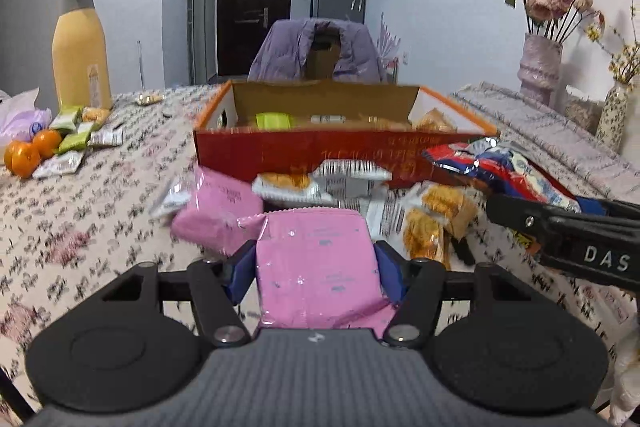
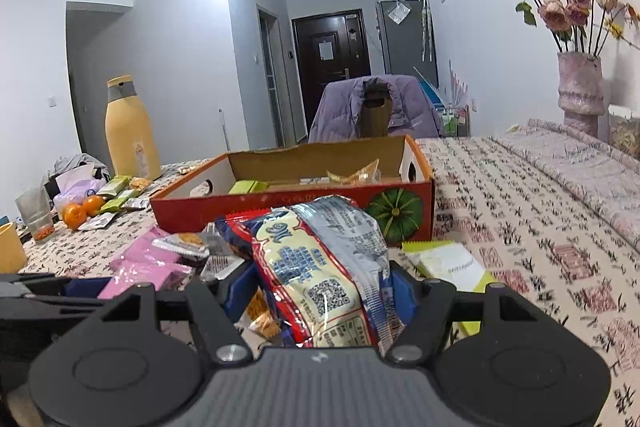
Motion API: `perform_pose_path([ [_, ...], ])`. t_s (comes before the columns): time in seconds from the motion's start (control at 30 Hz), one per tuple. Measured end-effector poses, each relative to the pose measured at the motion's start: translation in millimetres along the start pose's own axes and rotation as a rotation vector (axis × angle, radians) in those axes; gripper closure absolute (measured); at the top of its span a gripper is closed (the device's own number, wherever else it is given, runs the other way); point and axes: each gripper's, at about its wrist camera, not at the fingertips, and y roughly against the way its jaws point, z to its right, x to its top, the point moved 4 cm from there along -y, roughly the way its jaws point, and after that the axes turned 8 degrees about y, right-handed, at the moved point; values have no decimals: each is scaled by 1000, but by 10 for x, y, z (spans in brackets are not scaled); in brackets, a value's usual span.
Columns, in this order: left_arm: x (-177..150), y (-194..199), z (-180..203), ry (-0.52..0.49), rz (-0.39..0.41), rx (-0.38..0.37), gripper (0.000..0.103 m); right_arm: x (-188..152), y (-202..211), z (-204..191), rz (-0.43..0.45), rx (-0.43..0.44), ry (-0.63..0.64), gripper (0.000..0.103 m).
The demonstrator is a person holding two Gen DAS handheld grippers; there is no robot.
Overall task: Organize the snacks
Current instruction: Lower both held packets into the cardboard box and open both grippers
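My left gripper [image 1: 316, 267] is shut on a pink snack packet [image 1: 320, 267], held above the patterned tablecloth in front of the red cardboard box [image 1: 304, 151]. My right gripper [image 2: 320, 291] is shut on a red, blue and cream snack bag [image 2: 324, 267]; that bag also shows in the left wrist view [image 1: 500, 167], at the right beside the box. The box [image 2: 260, 203] is open and holds a green packet [image 2: 248, 186] and several other snacks. Another pink packet [image 1: 216, 211] and orange-filled packets [image 1: 436, 219] lie in front of the box.
A yellow bottle [image 1: 82, 51] stands at the back left, with oranges [image 1: 28, 151] and small green and silver packets [image 1: 74, 139] near it. Vases of dried flowers [image 1: 540, 67] stand at the right. A yellow-green packet [image 2: 452, 267] lies right of my right gripper. A chair with a purple jacket [image 1: 316, 51] is behind the box.
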Motion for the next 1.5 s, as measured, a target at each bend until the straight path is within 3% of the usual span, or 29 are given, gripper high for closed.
perform_pose_path([
  [0.53, 837, -122, 79, -19, 146, -49, 40, 616, -377, 72, 77, -72, 83, 35],
  [1.0, 1508, -716, 84, 28, 186, -34, 40, 1219, -1284, 141, 27, -84, 121, 35],
  [1.23, 1614, -1164, -30, 65, 191, 35, 40, 1198, -1708, 80, -22, -96, 152, 35],
  [1.5, 1496, -1509, -215, 63, 144, 54, 40, 957, -1918, 132, -79, -66, 130, 35],
])
